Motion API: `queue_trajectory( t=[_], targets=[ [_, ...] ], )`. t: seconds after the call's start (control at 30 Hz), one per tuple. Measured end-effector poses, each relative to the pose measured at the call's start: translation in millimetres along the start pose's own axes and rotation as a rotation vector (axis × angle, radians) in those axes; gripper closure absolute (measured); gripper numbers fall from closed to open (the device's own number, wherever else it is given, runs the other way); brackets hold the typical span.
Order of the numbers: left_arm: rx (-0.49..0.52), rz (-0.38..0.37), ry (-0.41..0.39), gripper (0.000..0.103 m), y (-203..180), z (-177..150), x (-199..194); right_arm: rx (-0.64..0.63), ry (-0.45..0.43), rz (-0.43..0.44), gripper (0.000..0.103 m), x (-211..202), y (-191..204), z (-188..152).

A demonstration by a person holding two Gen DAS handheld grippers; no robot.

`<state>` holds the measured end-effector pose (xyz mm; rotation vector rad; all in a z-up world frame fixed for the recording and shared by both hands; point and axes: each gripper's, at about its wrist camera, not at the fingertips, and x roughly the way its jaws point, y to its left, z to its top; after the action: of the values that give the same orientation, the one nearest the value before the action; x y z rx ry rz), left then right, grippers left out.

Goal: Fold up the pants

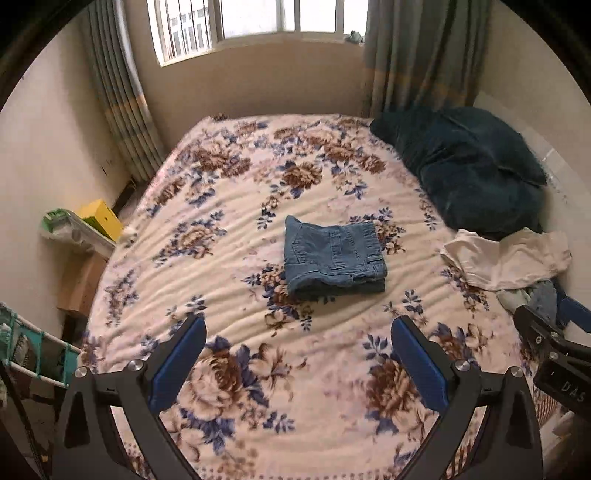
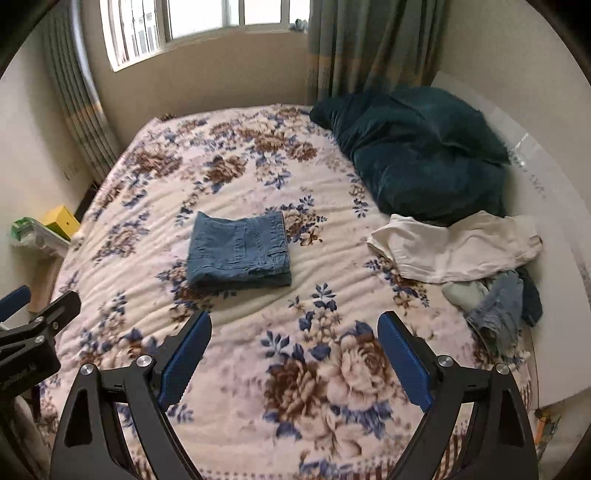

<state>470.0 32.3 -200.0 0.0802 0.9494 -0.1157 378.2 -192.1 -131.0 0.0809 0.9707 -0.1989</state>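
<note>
Already the denim pants [image 1: 334,256] lie as a compact folded stack near the middle of the bed [image 1: 229,406], well apart from every edge, which reads as a finished fold set down where the floral blanket is flattest. Both claws hang back over the near edge of the bed, holding nothing: the left gripper [image 1: 299,365] has its blue pads spread wide, and the right gripper [image 2: 295,360] stands just as wide apart. Neither touches the cloth, so I judge they are placed clear to leave the stack undisturbed.

The stack is a rough rectangle, and its long axis runs across the bed, from the left side toward the right. A rounded fold faces the near edge, with layered edges showing there at its right corner. The seam and pocket stitching run toward the far edge, under the window [image 1: 258,18].

Toward the right edge lies a loose heap of clothes [image 2: 454,251], white on top, with more denim [image 2: 498,310] just beside it nearer the corner; these look unfolded. A dark teal pillow [image 2: 417,147] fills the far right corner.
</note>
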Motion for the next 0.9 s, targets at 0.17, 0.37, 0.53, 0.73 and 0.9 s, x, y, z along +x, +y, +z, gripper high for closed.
queue_trajectory(
  t=[0.17, 0.37, 0.53, 0.73, 0.9],
  targets=[
    [0.012, 0.018, -0.067, 0.0, 0.6, -25.7, -77.0, -0.013, -0.072, 0.004, 0.009, -90.9, -2.1, -33.3],
    [0.006, 0.054, -0.147, 0.0, -0.5, -59.6, -158.2, -0.028, -0.137, 0.061, 0.009, -183.2, -14.1, -74.9],
    [-0.037, 0.088, -0.194, 0.0, -2.4, -90.9, -215.0, -0.067, -0.201, 0.1, 0.009, -253.0, -21.3, -105.7],
    [-0.085, 0.094, -0.205, 0.0, -7.1, -129.6, -274.6, -0.102, -0.247, 0.127, 0.009, -328.8, -33.1, -137.7],
    [-0.082, 0.096, -0.234, 0.0, -7.9, -144.2, -308.4, -0.114, -0.277, 0.145, 0.007, -373.8, -34.5, -164.0]
  ],
)
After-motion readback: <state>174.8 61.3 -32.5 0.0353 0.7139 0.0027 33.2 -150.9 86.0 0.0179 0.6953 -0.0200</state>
